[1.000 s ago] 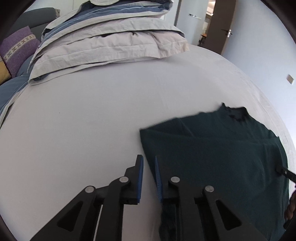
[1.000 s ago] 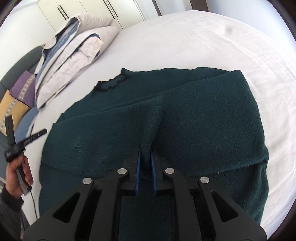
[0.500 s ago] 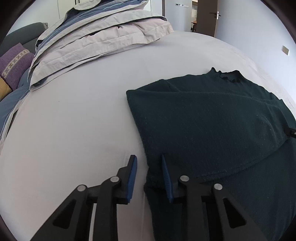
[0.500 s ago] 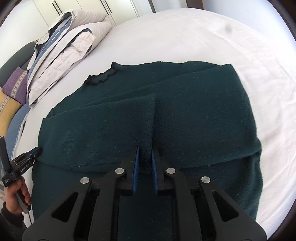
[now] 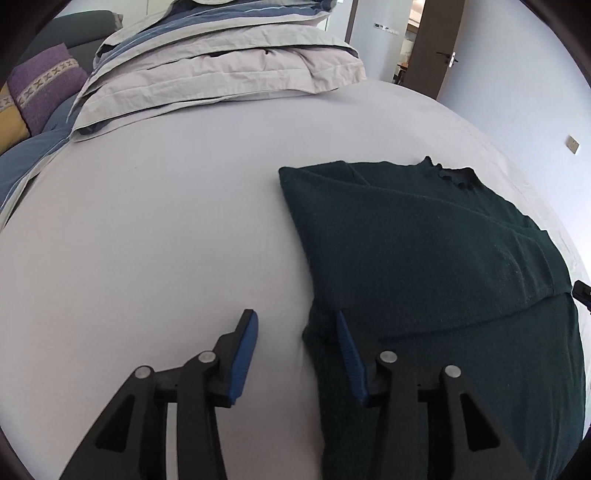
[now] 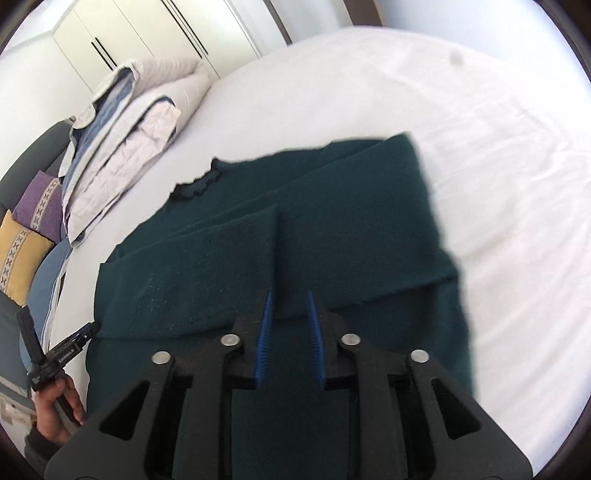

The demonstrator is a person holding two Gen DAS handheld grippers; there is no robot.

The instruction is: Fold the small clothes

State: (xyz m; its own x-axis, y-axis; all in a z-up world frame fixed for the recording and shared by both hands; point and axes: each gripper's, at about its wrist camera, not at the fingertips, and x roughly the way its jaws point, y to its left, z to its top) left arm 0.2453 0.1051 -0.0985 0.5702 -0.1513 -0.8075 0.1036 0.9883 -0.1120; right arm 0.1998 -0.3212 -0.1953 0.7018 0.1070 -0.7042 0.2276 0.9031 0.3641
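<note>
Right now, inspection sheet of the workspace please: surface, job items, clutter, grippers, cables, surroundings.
Surface: white bed sheet, lightly creased.
Job's things: dark green sweater lying flat, both sleeves folded across its front.
Clutter: folded bedding stacked at the far end; purple cushion.
Grippers: left gripper jaws opening, straddling the sweater's edge without pressing; right gripper jaws opening above the sweater.
Cables: nothing seen.
Surroundings: wardrobe, doorway.

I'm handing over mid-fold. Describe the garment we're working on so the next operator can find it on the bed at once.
Start at the big bed with the pale sheet; folded bedding is stacked at its far end. Nearer the cameras lies the dark green knit top, sleeves folded across its body. It is the only dark item on the sheet, with a small frilled black collar.
</note>
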